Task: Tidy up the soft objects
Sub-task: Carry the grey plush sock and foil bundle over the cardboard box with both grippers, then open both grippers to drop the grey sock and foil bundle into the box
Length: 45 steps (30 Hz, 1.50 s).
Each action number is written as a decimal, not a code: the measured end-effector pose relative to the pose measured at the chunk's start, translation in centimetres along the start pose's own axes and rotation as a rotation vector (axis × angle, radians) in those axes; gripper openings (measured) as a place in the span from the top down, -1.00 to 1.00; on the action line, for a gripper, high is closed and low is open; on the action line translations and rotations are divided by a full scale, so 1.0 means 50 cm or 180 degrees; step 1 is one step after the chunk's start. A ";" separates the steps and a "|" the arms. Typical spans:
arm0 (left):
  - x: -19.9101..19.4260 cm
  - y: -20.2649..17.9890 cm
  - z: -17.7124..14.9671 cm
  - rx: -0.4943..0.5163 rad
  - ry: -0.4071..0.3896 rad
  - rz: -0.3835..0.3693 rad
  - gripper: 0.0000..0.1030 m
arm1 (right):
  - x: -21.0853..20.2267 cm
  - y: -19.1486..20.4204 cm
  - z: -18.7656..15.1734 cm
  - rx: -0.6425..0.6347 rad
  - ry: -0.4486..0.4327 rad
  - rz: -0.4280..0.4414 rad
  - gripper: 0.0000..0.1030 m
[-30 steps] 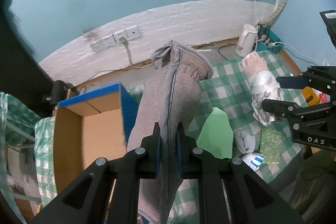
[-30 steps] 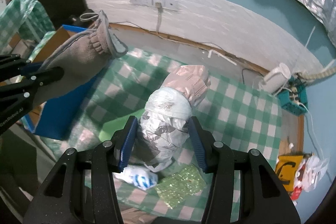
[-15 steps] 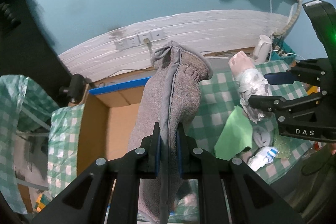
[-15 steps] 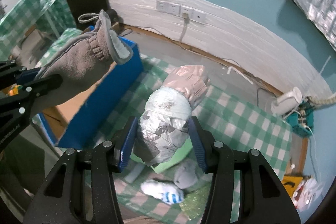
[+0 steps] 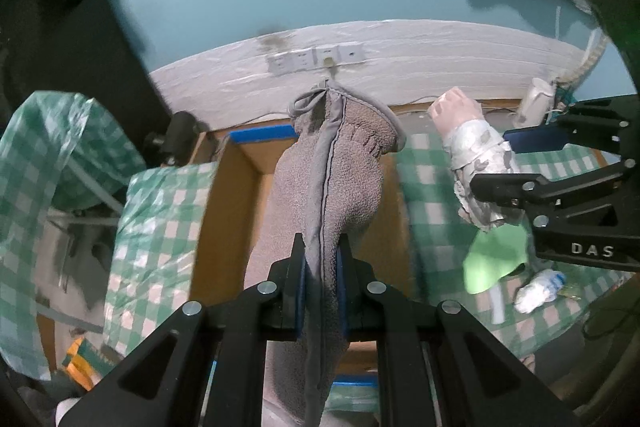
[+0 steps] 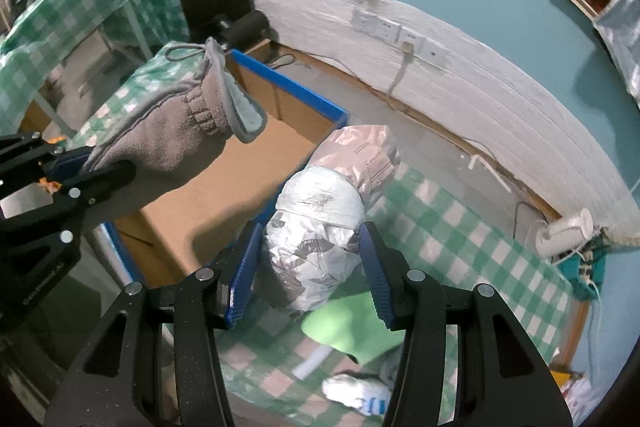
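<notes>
While the left gripper (image 5: 321, 259) pinches a grey fleece mitten (image 5: 332, 187) tight between its fingers, the mitten hangs over an open blue-edged cardboard box (image 5: 232, 203). Beside it, the right gripper (image 6: 308, 263) clamps a crinkled silver-and-pink padded mitten (image 6: 320, 227) above the green-checked worktop (image 6: 460, 227), where a green sheet (image 6: 352, 323) lies.

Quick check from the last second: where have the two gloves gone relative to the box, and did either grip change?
Both grippers carried their loads sideways toward the cardboard box. The grey fleece glove in the left gripper now hangs over the open box; the silver padded glove in the right gripper has reached its blue edge. Both grips are unchanged, and the green sheet and small items remain on the checked cloth.
</notes>
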State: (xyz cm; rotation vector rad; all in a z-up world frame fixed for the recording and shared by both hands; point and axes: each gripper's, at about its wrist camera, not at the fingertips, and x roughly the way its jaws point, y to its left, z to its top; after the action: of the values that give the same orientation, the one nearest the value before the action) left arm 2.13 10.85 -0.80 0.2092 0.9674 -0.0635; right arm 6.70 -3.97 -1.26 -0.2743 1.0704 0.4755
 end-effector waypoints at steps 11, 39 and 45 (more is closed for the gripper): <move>0.049 0.083 -0.048 -0.0242 0.0266 0.0214 0.76 | 0.075 0.107 0.045 -0.0235 0.0178 0.0237 0.02; 0.078 0.073 -0.061 -0.0065 0.0384 0.0383 -0.19 | 0.120 0.133 0.036 -0.0217 0.0299 0.0257 -0.32; 0.069 0.041 -0.050 0.0042 0.0337 0.0334 -0.22 | 0.108 0.098 0.012 -0.0166 0.0280 0.0198 -0.35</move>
State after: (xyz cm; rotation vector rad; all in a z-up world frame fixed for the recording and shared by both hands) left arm 2.39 13.49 -4.72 0.2773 1.0599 0.0379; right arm 6.83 1.84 -5.72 -0.3109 1.1559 0.5517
